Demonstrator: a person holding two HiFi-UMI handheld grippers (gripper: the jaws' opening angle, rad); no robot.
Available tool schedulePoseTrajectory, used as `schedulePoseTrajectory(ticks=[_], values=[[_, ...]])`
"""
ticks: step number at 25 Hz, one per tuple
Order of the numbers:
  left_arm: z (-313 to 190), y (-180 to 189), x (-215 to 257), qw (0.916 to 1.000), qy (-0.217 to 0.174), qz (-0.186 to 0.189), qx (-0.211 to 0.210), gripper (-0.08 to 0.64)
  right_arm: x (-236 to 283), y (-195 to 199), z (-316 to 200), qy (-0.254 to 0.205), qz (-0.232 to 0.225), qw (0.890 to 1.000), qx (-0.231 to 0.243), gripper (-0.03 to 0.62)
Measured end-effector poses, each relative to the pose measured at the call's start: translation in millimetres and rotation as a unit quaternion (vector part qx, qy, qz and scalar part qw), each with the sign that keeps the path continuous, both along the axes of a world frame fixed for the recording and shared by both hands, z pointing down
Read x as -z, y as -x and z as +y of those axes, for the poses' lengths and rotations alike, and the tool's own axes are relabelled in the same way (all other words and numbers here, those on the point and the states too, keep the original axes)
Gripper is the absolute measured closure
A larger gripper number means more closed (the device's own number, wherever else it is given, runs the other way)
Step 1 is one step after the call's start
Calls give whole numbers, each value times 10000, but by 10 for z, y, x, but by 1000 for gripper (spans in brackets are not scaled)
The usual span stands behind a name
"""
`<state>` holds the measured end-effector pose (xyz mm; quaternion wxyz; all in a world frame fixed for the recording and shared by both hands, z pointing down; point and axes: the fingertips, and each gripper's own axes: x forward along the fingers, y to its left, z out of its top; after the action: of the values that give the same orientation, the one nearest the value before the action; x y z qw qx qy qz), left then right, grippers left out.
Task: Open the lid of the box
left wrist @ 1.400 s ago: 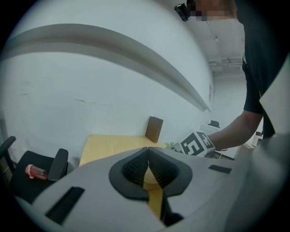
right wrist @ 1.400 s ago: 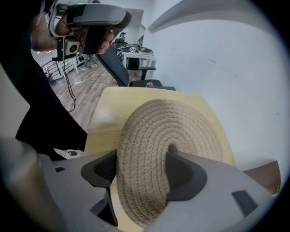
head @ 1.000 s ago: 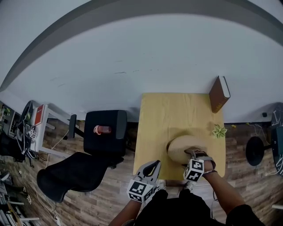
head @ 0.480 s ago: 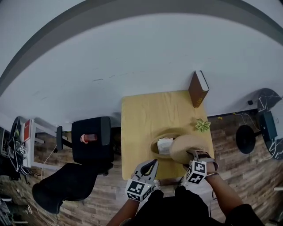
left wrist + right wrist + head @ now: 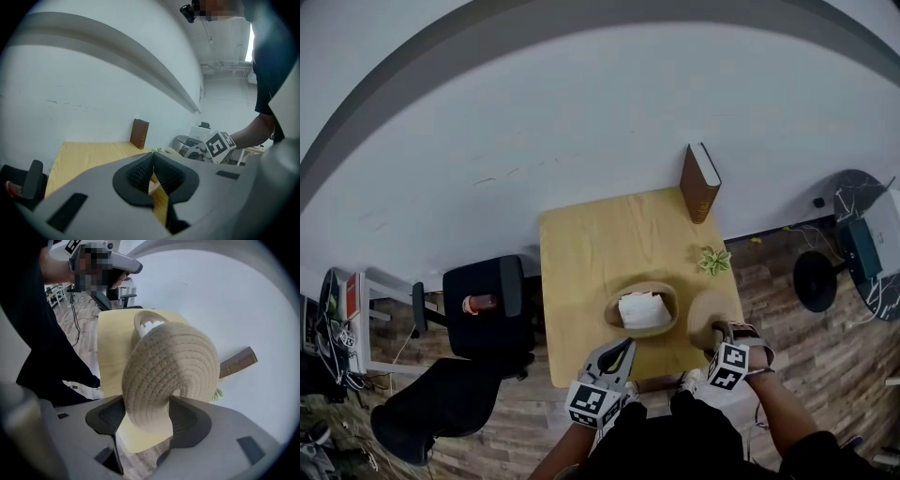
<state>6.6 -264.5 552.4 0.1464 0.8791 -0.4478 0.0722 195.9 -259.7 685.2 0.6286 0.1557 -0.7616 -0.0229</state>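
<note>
An oval woven box (image 5: 641,307) stands uncovered on the yellow table (image 5: 581,253), with something white (image 5: 643,310) inside it. Its round woven lid (image 5: 711,316) is off, to the right of the box near the table's front right corner. My right gripper (image 5: 719,331) grips the lid by its edge. In the right gripper view the lid (image 5: 173,362) sits between both pads of the right gripper (image 5: 147,414), whose jaws are closing on it, and the box (image 5: 146,325) lies beyond. My left gripper (image 5: 620,352) hangs shut at the table's front edge, holding nothing (image 5: 151,174).
A brown book (image 5: 700,182) stands upright at the table's back right corner. A small green plant (image 5: 713,260) sits by the right edge. Left of the table are a black stool (image 5: 483,305) and a black office chair (image 5: 441,398). A round black base (image 5: 814,279) is on the floor at right.
The lid has come off the box and moved right toward the table's corner in my right gripper. The box's white contents now show. The left gripper stayed put.
</note>
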Motion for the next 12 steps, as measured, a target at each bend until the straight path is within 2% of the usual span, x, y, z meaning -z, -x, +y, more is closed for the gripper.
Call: schedulePoseTrajectory(ticks=[3, 5, 8, 12], values=[[32, -47, -28, 10000, 31, -2, -55, 541, -89, -15, 18, 87, -172, 9998, -41, 287], [51, -93, -58, 9999, 66, -25, -90, 541, -222, 24, 81, 301, -251, 9992, 29, 290], [59, -133, -67, 9999, 116, -53, -84, 541, -420, 35, 172, 524, -152, 9985, 107, 290], [100, -72, -124, 9998, 165, -92, 8, 541, -523, 21, 182, 505, -69, 9986, 137, 290]])
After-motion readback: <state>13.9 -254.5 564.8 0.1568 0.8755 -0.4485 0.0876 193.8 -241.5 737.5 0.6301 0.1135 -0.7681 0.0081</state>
